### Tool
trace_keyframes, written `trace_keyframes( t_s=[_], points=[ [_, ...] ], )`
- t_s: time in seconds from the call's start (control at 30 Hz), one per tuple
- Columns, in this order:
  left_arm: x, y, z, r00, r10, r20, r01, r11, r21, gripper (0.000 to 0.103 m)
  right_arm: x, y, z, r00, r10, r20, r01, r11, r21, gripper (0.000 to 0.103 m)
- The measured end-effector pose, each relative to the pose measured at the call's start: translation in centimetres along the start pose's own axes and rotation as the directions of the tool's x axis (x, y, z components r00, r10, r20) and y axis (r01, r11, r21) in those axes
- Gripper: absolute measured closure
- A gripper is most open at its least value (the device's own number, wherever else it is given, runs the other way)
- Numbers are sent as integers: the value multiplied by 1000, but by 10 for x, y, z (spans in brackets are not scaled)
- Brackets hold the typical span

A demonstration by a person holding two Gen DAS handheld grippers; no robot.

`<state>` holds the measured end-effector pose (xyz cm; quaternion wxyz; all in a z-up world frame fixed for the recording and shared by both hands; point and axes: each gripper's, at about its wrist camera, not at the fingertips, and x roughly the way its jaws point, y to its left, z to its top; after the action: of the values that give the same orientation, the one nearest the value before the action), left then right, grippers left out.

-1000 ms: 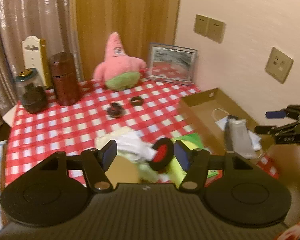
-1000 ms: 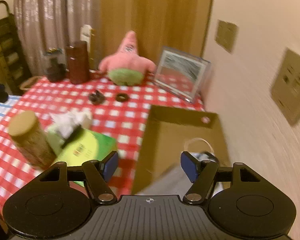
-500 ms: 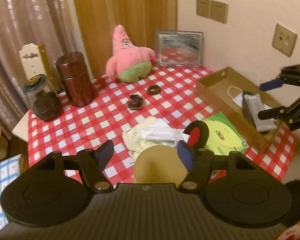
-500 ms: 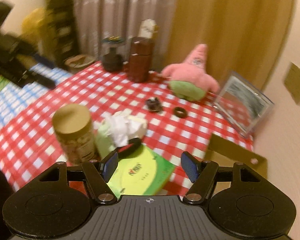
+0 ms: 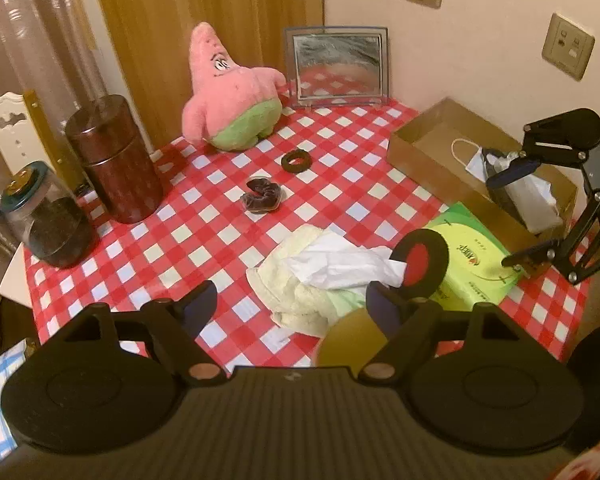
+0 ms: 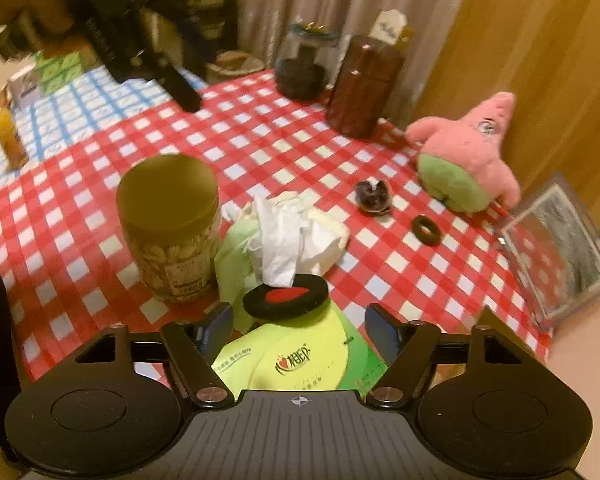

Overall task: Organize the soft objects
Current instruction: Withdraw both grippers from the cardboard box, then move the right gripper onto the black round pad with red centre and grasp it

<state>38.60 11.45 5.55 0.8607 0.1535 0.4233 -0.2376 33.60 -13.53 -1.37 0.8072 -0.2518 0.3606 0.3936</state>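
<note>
A pink and green starfish plush sits at the back of the red checked table. A pile of white and pale green cloths lies mid-table. A dark scrunchie and a black ring lie behind the pile. A black pad with a red centre rests on a green tissue pack. My left gripper is open and empty above the table's near edge. My right gripper is open and empty above the tissue pack.
A cardboard box at the right holds a face mask and a pouch. A brown tin, a glass jar, a nut jar and a framed mirror stand on the table.
My left gripper has risen and pulled back. My right gripper has swung left from over the box to above the tissue pack. Both stay open.
</note>
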Motion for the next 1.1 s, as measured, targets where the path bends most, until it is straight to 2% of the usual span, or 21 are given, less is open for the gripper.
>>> trace_keyframes(
  t_s=[0.33, 0.5, 0.6, 0.77, 1.1],
  points=[
    [53, 1, 18, 995, -78, -61, 83, 992, 96, 19, 52, -7, 5, 995, 75, -59, -81, 991, -109, 18],
    [75, 3, 23, 989, -122, -88, 134, 981, 142, 18, 73, -6, 6, 992, 98, -82, -111, 979, -173, 17],
    [85, 3, 25, 987, -132, -96, 147, 975, 167, 17, 84, -5, 7, 988, 117, -101, -134, 972, -193, 16],
    [102, 5, 27, 983, -143, -117, 163, 968, 189, 17, 100, -1, 6, 987, 104, -119, -131, 961, -243, 16],
    [129, -7, 25, 977, -136, -166, 179, 943, 282, 17, 113, -3, 5, 984, 115, -134, -143, 965, -219, 17]
  ],
)
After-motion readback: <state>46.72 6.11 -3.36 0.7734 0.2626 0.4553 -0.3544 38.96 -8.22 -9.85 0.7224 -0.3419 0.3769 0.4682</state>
